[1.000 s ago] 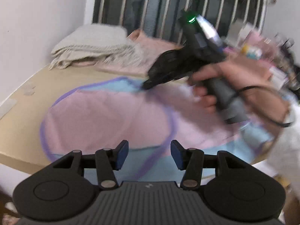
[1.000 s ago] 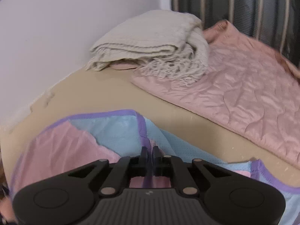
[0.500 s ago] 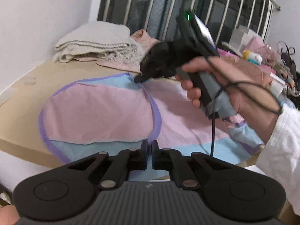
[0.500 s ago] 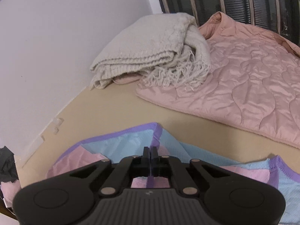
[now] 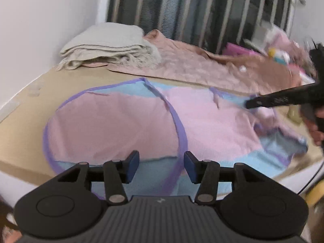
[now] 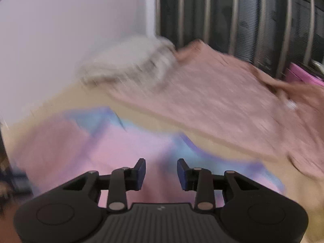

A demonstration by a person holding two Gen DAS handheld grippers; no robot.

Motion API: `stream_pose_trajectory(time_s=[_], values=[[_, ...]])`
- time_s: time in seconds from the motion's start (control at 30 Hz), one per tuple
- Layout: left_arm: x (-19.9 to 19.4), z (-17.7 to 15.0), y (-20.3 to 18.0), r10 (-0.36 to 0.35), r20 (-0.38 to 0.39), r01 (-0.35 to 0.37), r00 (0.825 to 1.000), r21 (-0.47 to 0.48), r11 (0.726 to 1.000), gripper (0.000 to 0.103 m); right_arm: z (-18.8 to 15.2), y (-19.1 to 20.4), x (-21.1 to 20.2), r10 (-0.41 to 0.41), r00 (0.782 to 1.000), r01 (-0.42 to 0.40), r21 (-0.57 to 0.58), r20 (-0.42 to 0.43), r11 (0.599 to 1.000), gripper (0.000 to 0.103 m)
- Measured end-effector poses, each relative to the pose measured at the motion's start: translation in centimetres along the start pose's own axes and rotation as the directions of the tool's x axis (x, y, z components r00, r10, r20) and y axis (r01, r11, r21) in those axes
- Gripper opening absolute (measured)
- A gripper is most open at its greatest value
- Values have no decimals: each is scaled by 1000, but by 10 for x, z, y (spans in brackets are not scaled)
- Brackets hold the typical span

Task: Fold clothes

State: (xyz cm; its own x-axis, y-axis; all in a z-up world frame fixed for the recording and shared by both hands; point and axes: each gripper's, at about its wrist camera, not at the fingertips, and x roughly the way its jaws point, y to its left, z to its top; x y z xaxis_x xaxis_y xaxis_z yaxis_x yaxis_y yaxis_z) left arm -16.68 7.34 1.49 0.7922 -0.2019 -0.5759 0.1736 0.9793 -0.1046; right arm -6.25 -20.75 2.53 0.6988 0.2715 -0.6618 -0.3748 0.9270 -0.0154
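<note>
Both the left gripper (image 5: 161, 160) and right gripper (image 6: 161, 171) are held released above the pink, blue-and-purple-edged garment (image 5: 141, 125); no writing is readable.

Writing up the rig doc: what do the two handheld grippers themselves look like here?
Both match: the left gripper and right gripper have matte black bodies, a ribbed grey centre plate with a small logo, round embossed discs either side, silver pivot pins and blue pads. From the left wrist view, the right gripper shows as a long black body.
</note>
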Motion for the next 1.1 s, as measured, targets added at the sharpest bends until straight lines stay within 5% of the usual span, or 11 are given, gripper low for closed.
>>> stream_pose_trajectory(time_s=[0.27, 0.37, 0.47, 0.6, 0.7, 0.8, 0.87, 0.93, 1.1], values=[[4, 3, 9, 135, -9, -135, 991, 23, 991, 50, -35, -1, 2, 44, 998, -47, 92, 39, 995, 33], [-9, 3, 6, 125, 29, -124, 992, -52, 991, 52, -38, 10, 7, 27, 998, -29, 44, 50, 999, 2], [-12, 1, -10, 61, 39, -60, 997, -14, 998, 59, -42, 7, -9, 12, 996, -17, 59, 87, 998, 1], [3, -6, -26, 106, 9, -106, 994, 75, 992, 59, -51, -17, -22, -66, 994, 55, 127, 87, 990, 1], [4, -7, -25, 99, 8, -99, 995, 57, 993, 59, -54, -24, -24, -68, 994, 50, 188, 89, 981, 11], [3, -8, -24, 101, 6, -102, 995, 57, 993, 61, -50, -8, -22, 33, 993, -49, 135, 116, 990, 40], [4, -7, -24, 102, 5, -102, 995, 58, 993, 61, -47, 5, -12, 35, 993, -45, 85, 116, 995, 34], [4, -7, -23, 103, 5, -103, 995, 59, 993, 61, -47, 13, -1, 13, 995, -18, 54, 103, 998, 0], [6, -7, -23, 100, 3, -100, 995, 62, 993, 63, -50, 6, -14, -43, 989, 32, 80, 145, 996, 0]])
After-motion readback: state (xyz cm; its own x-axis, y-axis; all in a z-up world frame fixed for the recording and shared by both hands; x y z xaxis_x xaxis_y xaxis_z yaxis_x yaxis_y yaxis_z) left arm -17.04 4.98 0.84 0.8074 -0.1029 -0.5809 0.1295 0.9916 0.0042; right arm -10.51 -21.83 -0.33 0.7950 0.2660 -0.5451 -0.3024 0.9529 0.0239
